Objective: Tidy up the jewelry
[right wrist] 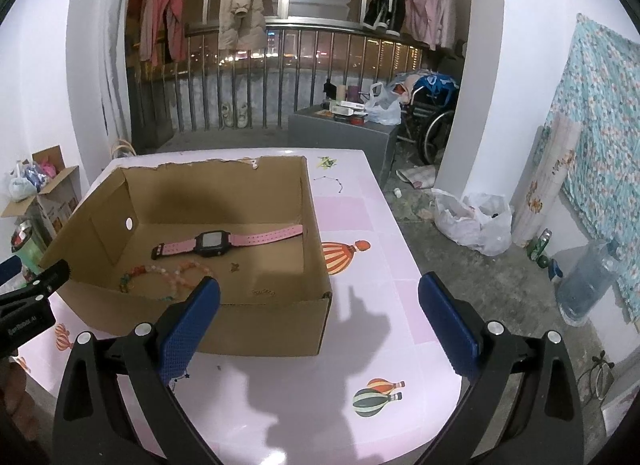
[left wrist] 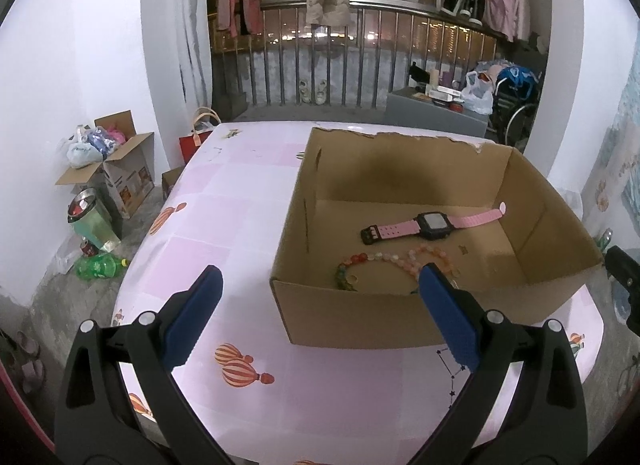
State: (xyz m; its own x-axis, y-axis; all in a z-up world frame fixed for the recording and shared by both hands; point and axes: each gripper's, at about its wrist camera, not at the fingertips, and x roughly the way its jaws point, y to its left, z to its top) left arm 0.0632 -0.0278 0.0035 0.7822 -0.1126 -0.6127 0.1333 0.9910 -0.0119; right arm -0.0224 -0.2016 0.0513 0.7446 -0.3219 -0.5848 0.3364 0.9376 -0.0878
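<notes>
Two hand-held grippers hang released and empty before the cardboard box (left wrist: 400,317): the left hand-held gripper (left wrist: 320,319) at its near left corner, the right hand-held gripper (right wrist: 320,323) over the bench (right wrist: 360,345). Inside lie a beaded bracelet (left wrist: 372,261) and, farther in, a pink-strapped watch (left wrist: 432,222). Nothing loose shows outside, so withdrawing without nudging the box seems wise. Only the right view reveals a small dark trinket (right wrist: 264,291) near the front wall.

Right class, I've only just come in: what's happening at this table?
A person holds a two-finger tool in each hand over a pink table. Both the left tool and right tool are open and hold nothing. In the cardboard box lie a pink watch and a bead necklace. No loose jewelry shows on the table.
</notes>
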